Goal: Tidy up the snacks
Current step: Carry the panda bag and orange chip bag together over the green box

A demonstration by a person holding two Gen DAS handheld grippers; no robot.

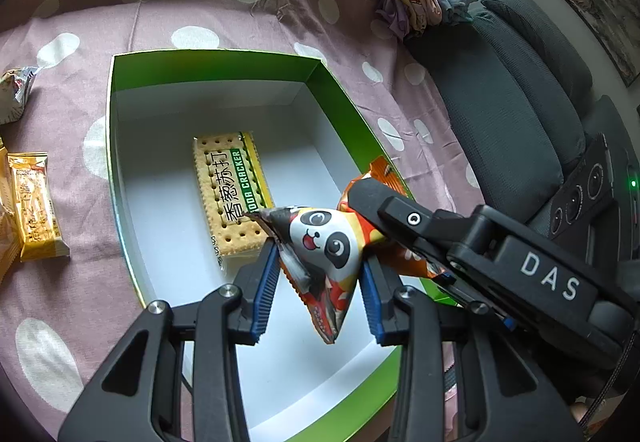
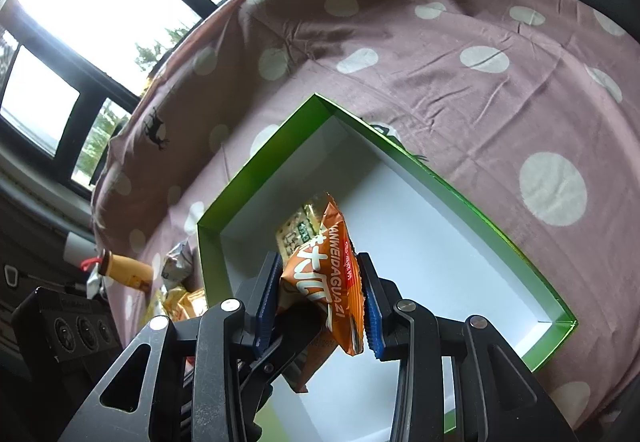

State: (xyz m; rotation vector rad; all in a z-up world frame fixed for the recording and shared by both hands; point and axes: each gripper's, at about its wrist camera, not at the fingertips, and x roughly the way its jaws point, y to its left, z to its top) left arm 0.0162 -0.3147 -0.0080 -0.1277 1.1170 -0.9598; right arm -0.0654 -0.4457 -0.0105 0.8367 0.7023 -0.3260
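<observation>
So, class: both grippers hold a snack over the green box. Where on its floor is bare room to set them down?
The green box holds only the cracker pack, mid-floor. Bare floor lies between it and the far wall, and along both side walls. The near end is crowded: left gripper with panda packet, right gripper with orange packet.

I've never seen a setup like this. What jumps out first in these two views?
A bright green box with a white inside sits open on a pink polka-dot cloth, one soda cracker pack flat on its floor. Above it, the left gripper pinches a panda-faced packet, and the right gripper pinches an orange snack packet.
</observation>
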